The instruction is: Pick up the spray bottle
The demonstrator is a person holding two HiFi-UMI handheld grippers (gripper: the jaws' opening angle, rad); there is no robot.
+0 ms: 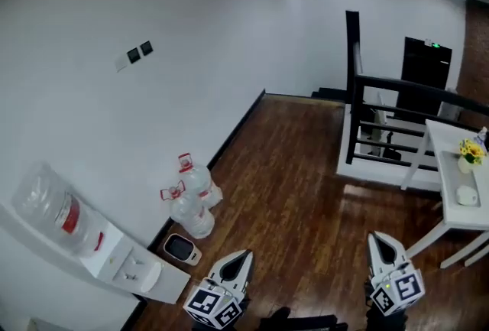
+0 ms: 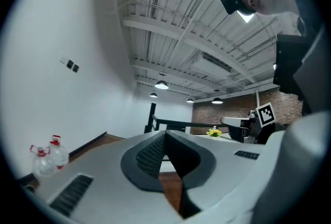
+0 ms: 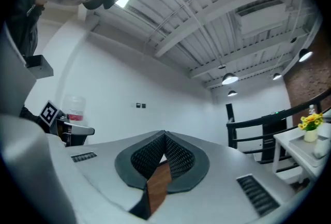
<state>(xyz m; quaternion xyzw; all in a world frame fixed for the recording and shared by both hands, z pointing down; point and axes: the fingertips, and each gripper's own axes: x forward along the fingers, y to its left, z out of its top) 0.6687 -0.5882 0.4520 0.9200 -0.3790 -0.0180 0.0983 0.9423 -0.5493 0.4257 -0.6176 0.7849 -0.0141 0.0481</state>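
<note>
Low in head view, left gripper point(image 1: 244, 254) and right gripper point(image 1: 377, 238) both shut, empty. Unclear where spray bottle sits, maybe behind flowers point(image 1: 470, 147) on table point(image 1: 449, 169), well apart. Risk: shut jaws topple it.

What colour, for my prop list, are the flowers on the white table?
Yellow flowers, in a white vase; the head view shows them best.

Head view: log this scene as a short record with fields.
left gripper: shut, empty, low in view
right gripper: shut, empty, low in view
dispenser: lower left, against wall
jugs: two, on floor by wall
table: white, right edge, bears flowers
railing: black, beyond table
spray bottle: cannot be made out
</note>
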